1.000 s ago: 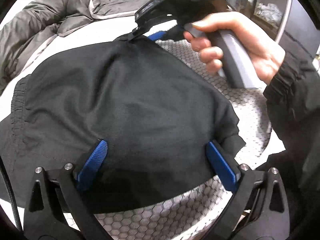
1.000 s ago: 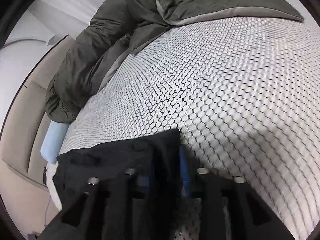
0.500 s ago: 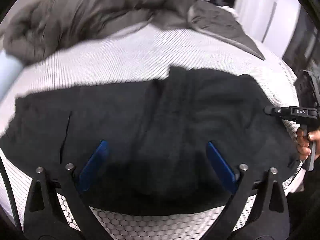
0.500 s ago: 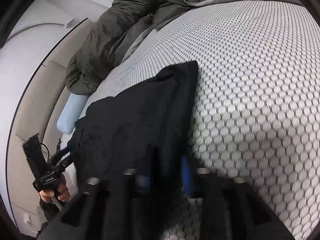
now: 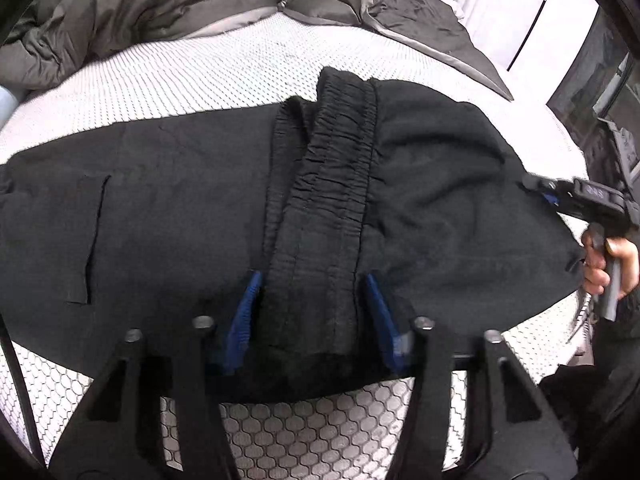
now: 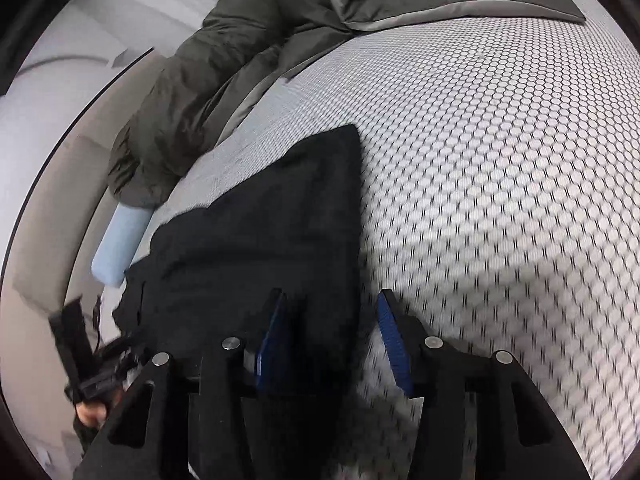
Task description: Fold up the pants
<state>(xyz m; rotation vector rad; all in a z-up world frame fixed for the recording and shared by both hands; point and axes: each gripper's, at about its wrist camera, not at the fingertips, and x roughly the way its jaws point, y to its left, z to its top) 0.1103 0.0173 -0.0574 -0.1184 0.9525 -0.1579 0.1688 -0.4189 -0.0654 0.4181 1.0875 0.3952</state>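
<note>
The black pants (image 5: 168, 208) lie spread across the white honeycomb mattress (image 5: 200, 68), with the gathered elastic waistband (image 5: 332, 184) in a ridge down the middle. My left gripper (image 5: 312, 300) has its blue pads half closed on either side of the near end of that waistband. My right gripper (image 6: 332, 324) is open, its left pad (image 6: 272, 332) over the pants' edge (image 6: 280, 216) and its right pad over bare mattress. The right gripper also shows at the pants' right end in the left wrist view (image 5: 576, 196).
A crumpled grey duvet (image 5: 168, 4) lies along the far side of the bed, also in the right wrist view (image 6: 240, 52). A light blue roll (image 6: 120, 240) sits at the mattress edge by the beige bed frame. A dark cabinet (image 5: 600, 68) stands at right.
My left gripper has narrowed from wide open to straddle the waistband ridge. My right gripper has opened from shut on the pants' edge. The pants now lie unfolded, longer across the bed.
</note>
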